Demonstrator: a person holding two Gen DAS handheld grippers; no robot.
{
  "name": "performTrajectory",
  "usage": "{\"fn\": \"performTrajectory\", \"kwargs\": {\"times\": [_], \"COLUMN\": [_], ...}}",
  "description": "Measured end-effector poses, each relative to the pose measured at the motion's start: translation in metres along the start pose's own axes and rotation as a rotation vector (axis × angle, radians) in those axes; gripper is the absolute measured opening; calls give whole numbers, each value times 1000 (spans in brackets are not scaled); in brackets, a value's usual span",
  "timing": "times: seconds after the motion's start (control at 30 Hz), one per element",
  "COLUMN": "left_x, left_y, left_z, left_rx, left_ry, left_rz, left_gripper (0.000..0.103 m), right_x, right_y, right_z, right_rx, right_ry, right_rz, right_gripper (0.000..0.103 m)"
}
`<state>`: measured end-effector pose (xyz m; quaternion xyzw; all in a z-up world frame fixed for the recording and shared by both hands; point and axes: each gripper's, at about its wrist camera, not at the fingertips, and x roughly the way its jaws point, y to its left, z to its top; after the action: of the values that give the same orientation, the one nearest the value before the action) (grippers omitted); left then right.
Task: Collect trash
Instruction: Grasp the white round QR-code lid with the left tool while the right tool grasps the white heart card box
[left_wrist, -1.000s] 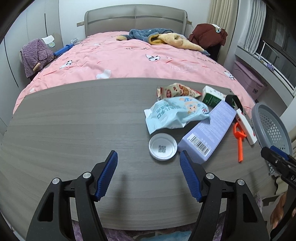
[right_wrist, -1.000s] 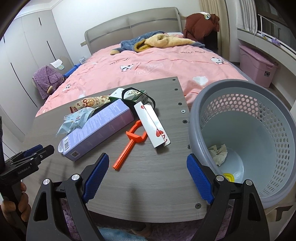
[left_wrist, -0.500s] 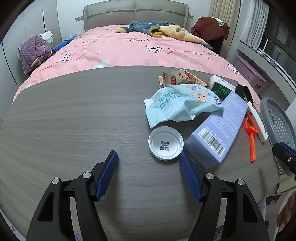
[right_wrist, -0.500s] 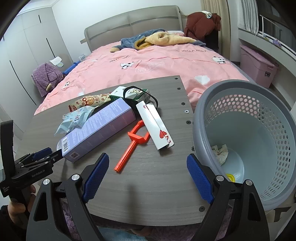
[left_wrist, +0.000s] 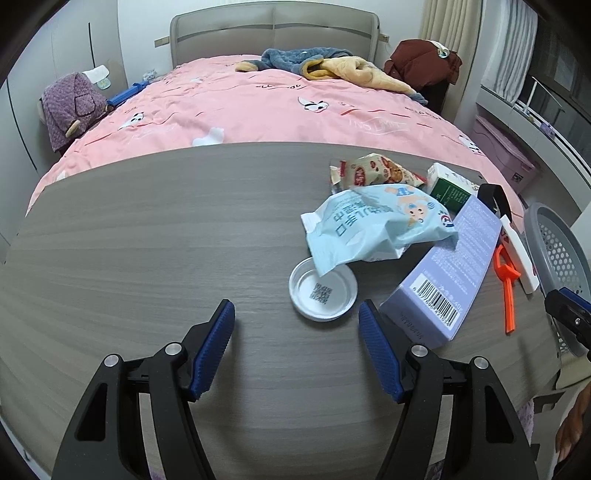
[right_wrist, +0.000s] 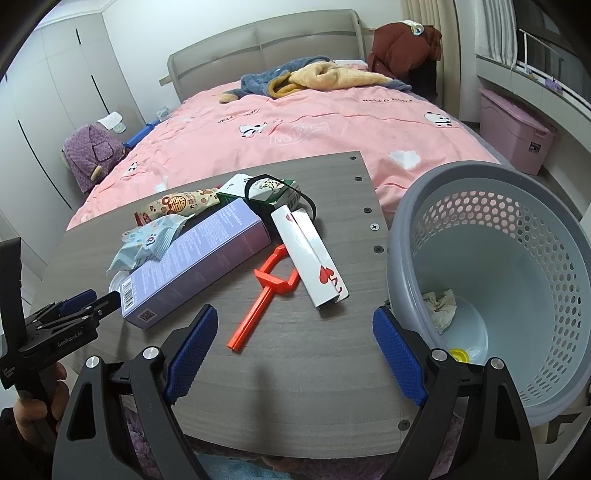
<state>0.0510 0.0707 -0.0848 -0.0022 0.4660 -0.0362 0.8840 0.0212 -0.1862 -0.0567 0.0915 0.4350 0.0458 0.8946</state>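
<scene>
Hovering over woodgrain table (left_wrist: 147, 258), both grippers' ribbed blue fingers (left_wrist: 216, 343) released, round white lid (left_wrist: 323, 293), perforated grey basket (right_wrist: 517, 206)

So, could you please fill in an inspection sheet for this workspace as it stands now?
Surface: grey wood-grain table, trash bunched at its right end.
Job's things: lilac cardboard box, pale blue plastic wrapper overlapping white round lid, orange plastic stick, white heart-printed carton, green-white carton, printed snack packet.
Bin: grey perforated basket beside the table, crumpled tissue inside.
Grippers: left gripper and right gripper open, empty.
Cables: nothing seen.
Surroundings: pink-quilted bed, pink storage box.
</scene>
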Motion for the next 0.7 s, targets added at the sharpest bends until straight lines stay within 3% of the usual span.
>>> {"fn": "performTrajectory", "kwargs": {"times": [0.37,0.53,0.7], "left_x": [10,9,5], "left_y": [-1,-1,5], "left_z": [9,7,3], "left_rx": [9,13,2], "left_ry": [-14,-11,-8], "left_rz": [-20,-19,-10], "left_gripper": [66,40,39], "right_x": [-2,-2,-1], "right_y": [-5,-6,-5], "right_z": [0,0,0], "right_rx": [12,10,12], "right_ry": [0,0,4], "right_rz": [-12,-14,-10], "right_gripper": [84,84,84]}}
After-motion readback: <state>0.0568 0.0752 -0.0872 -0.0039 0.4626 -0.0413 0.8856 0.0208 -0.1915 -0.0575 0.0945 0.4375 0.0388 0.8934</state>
